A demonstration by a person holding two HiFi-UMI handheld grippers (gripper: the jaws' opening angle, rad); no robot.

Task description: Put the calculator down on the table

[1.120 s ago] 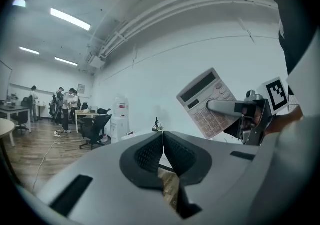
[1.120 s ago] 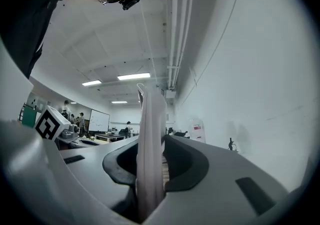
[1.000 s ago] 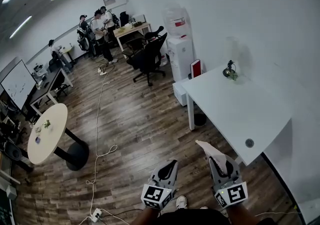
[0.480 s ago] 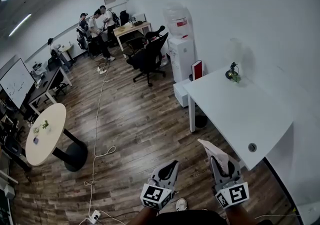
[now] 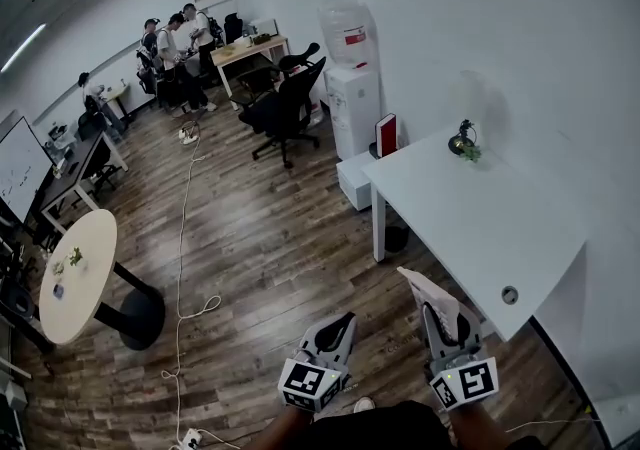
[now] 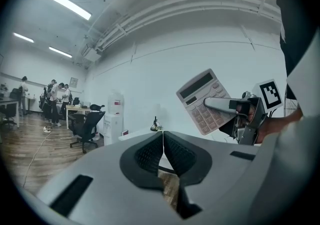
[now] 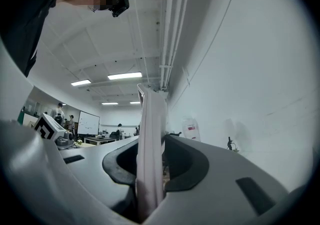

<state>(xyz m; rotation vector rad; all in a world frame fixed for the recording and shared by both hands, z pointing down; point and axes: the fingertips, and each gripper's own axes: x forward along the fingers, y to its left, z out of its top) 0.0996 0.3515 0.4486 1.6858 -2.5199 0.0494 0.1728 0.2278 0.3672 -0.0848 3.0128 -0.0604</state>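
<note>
A pale calculator stands on edge in my right gripper, whose jaws are shut on its lower part. Its keys and display face left in the left gripper view, where the calculator is up to the right with the right gripper clamped on it. In the right gripper view the calculator rises edge-on between the two pads. My left gripper hangs beside it over the wood floor, shut with nothing between its pads. The white table lies just ahead and to the right of the right gripper.
A small plant and a cable hole are on the white table. A water dispenser, a black office chair, a round table, a floor cable and several people lie further off.
Both grippers have moved a little forward, nearer the white table's near corner. The calculator stays clamped in the right gripper and the left gripper stays shut.
</note>
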